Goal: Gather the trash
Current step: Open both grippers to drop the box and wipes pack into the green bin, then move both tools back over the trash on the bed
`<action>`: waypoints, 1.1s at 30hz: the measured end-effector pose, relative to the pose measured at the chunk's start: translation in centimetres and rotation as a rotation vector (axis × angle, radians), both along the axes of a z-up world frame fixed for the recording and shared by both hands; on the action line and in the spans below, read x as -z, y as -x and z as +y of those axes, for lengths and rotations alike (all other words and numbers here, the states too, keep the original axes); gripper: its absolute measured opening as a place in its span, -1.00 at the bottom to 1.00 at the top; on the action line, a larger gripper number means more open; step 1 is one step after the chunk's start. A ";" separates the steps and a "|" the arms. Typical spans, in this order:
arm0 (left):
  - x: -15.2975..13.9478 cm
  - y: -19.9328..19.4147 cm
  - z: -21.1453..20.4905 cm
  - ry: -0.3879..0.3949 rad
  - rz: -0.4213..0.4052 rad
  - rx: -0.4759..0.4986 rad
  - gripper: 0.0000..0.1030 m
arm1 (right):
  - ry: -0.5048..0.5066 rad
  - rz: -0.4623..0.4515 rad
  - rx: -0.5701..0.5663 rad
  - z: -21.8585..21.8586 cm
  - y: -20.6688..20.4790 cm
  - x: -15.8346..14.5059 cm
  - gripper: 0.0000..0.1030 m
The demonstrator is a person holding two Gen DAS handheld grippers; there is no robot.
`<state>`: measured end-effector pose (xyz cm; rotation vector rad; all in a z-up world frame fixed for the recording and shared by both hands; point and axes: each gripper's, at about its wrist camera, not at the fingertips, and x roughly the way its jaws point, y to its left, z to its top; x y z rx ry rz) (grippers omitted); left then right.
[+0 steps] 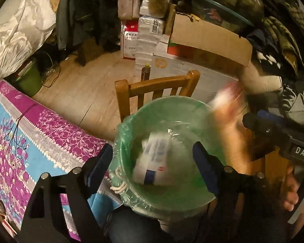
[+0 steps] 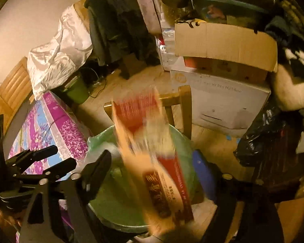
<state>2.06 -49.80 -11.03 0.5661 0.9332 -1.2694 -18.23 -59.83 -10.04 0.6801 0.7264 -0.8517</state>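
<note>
A trash bin (image 1: 131, 125) lined with a green bag stands by the table. A white box with a blue band (image 1: 154, 162), blurred, lies in the bin. My left gripper (image 1: 152, 166) is open above the bin with nothing between its fingers. My right gripper (image 2: 152, 172) is open over the same bin (image 2: 115, 208). A red and orange carton (image 2: 152, 158), blurred by motion, is between its fingers, over the bin; I cannot tell whether they touch it. It also shows as a blur in the left wrist view (image 1: 227, 109), with the right gripper body at right.
A table with a purple and blue flowered cloth (image 1: 30, 141) is at left. A wooden chair (image 1: 158, 87) stands behind the bin. Cardboard boxes (image 1: 208, 42), a dark bottle (image 1: 145, 73), a green bucket (image 1: 29, 79) and a black bag (image 2: 261, 139) crowd the floor.
</note>
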 end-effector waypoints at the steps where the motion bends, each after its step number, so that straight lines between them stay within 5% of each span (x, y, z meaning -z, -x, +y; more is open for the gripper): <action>1: 0.0 -0.1 0.1 -0.001 -0.007 -0.004 0.51 | -0.008 -0.009 0.005 -0.1 0.1 0.1 0.61; 17: -0.8 -1.9 3.5 0.011 -0.117 -0.124 0.51 | 0.026 -0.040 -0.014 1.2 -0.7 -1.0 0.61; 24: -0.7 -6.2 9.1 0.032 -0.169 -0.336 0.55 | 0.141 -0.077 -0.114 5.1 -4.3 -2.9 0.61; 33: 1.3 -11.7 21.0 0.003 -0.243 -0.638 0.56 | 0.294 -0.069 -0.398 13.5 -13.7 -4.4 0.61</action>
